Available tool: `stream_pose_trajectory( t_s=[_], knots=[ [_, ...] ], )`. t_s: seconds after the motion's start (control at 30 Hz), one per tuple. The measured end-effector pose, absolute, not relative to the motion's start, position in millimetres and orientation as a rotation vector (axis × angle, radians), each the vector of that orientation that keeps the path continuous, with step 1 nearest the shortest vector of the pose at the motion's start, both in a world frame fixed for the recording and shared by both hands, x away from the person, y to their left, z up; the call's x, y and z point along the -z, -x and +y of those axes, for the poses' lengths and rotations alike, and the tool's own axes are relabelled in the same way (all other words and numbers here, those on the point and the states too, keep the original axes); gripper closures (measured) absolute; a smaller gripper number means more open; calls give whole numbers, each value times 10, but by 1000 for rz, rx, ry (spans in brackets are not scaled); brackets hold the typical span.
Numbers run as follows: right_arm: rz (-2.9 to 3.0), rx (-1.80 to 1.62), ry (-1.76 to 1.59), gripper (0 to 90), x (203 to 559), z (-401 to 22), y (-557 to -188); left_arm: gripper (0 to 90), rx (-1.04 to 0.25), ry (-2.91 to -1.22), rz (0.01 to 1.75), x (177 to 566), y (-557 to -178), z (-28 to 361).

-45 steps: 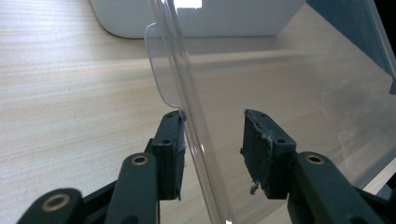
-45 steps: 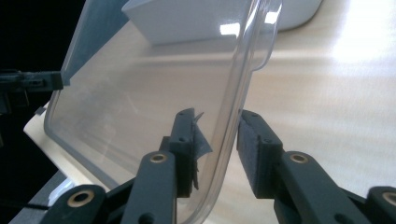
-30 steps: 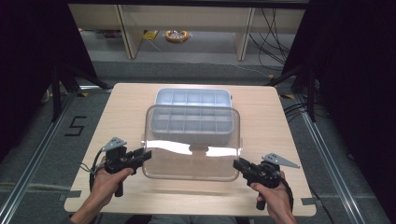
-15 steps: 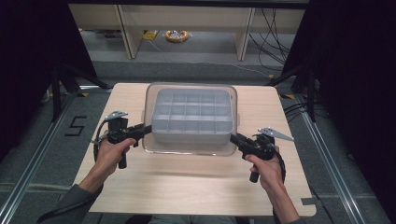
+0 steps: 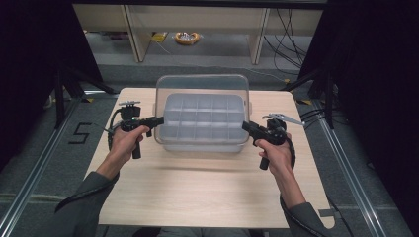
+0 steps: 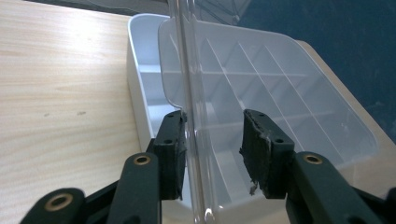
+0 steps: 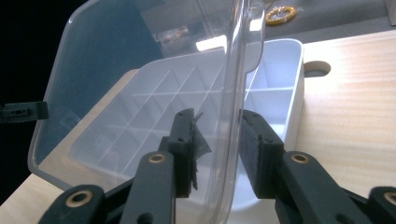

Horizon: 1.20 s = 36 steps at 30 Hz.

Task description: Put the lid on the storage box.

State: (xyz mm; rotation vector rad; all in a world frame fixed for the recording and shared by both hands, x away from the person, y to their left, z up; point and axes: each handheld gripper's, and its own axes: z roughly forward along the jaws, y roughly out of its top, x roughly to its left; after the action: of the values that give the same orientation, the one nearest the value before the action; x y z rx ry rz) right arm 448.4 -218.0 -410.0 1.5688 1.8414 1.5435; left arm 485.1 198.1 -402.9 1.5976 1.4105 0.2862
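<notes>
Both the left gripper (image 5: 159,120) and right gripper (image 5: 245,126), clamped on the clear lid (image 5: 201,84), have carried it from the bench's near side over the divided tray (image 5: 202,123), ready for lowering.

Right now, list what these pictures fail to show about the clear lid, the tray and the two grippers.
- Clear lid: in the left gripper view the bottom edge cuts off its rim.
- White divided tray: the lid's haze veils it in the high view; what its cells hold is unreadable.
- Left gripper and right gripper: too small in the high view to judge contact with the lid.
- Yellow thing on the floor: too small to name.
</notes>
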Motion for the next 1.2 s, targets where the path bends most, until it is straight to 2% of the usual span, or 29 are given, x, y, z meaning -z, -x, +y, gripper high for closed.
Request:
stream_pose_trajectory(
  t_s=[0.17, 0.43, 0.47, 0.77, 1.2],
  knots=[
    [1821, -1524, -1627, 673, 4094, -2114, -4747, 590, -296, -1559, 1461, 4007, -5079, 1969],
    [1816, -1481, -1651, 662, 4188, -2067, -4957, 585, -293, -1568, 1530, 4079, -5284, 1955],
    [1793, -1498, -1772, 661, 4191, -2007, -4942, 580, -284, -1580, 1542, 4127, -5326, 1964],
    [1813, -1468, -1728, 659, 4296, -2065, -4987, 570, -229, -1582, 1578, 4285, -5368, 1927],
    [1818, -1453, -1761, 647, 4425, -2147, -4983, 564, -218, -1635, 1590, 4322, -5352, 1864]
  ],
)
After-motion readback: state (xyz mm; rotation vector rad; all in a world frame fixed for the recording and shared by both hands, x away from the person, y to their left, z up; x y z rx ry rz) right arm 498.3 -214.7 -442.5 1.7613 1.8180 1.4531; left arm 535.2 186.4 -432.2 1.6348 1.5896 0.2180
